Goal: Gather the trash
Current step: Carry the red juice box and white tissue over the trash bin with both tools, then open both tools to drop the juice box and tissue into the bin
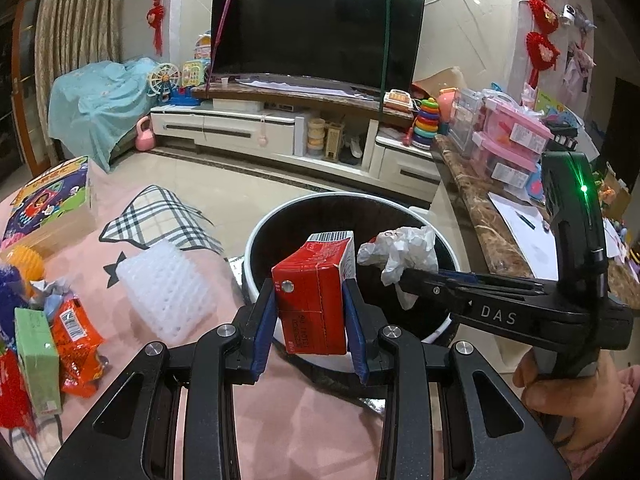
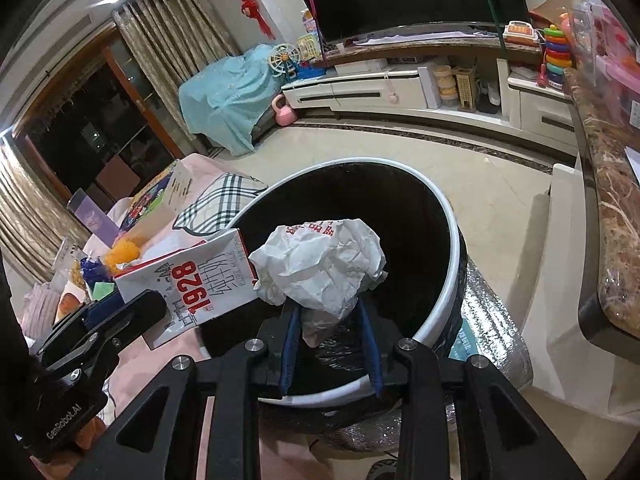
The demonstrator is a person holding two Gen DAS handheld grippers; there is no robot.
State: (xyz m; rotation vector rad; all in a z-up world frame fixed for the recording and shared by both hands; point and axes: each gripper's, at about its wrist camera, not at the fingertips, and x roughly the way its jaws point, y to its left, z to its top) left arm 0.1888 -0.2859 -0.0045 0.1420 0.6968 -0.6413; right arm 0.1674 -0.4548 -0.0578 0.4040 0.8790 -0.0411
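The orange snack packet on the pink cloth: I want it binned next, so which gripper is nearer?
Left. The left gripper, holding the red carton, is beside the orange snack packet; the right gripper holds crumpled paper on the far side.
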